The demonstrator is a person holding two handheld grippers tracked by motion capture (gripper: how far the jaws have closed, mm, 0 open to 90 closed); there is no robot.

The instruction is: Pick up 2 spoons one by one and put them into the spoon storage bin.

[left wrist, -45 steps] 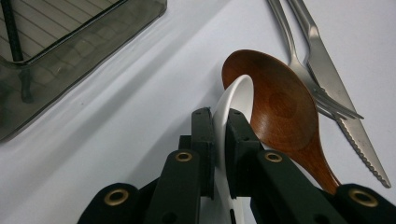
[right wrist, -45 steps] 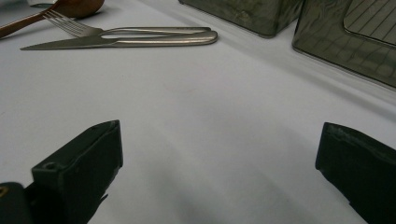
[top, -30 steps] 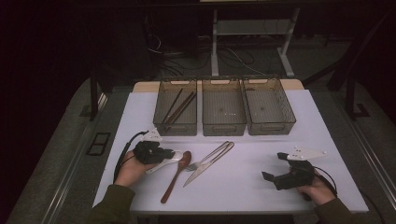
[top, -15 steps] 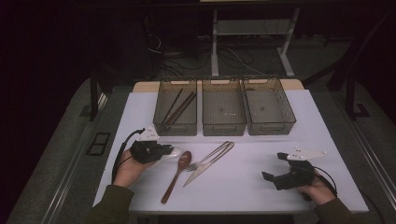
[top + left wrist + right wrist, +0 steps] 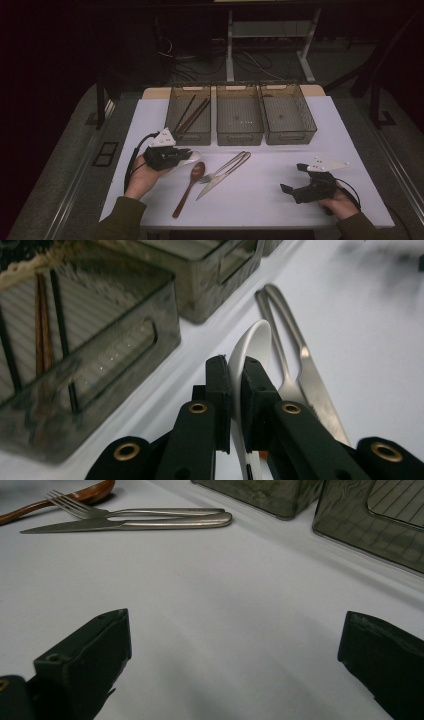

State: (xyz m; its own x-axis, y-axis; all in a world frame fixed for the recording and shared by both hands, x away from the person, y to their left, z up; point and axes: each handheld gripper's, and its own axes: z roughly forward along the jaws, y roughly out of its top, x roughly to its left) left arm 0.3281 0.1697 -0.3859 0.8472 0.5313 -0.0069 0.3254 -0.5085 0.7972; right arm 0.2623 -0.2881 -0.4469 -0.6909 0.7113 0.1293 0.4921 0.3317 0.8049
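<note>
Two tools are being held by a person over a white bench (image 5: 280,200). On the person's left, the left tool (image 5: 186,155) is being kept pinched on a white spoon (image 5: 252,347), its jaws pressed against the handle with almost no gap between them; the spoon's bowl is being pointed forward, away from the hand. In the high view the white spoon (image 5: 187,157) is being carried just above the bench, near the front of the left basket (image 5: 189,136). The right tool (image 5: 292,182) is being held low over the bench at the right side, its jaws spread wide with nothing between them.

Details are being shared out unevenly between the views. The grip itself is being shown clearly in the left gripper view, as are dark and brown chopsticks (image 5: 42,330) lying in the basket beside the tool. The full layout is being given by the high view: three mesh baskets in a row at the back, and a brown wooden spoon (image 5: 190,187), a fork (image 5: 225,167) and a knife (image 5: 220,179) lying between the two hands. Bare bench between the spread jaws is being shown in the right gripper view, with the fork and knife lying well ahead.
</note>
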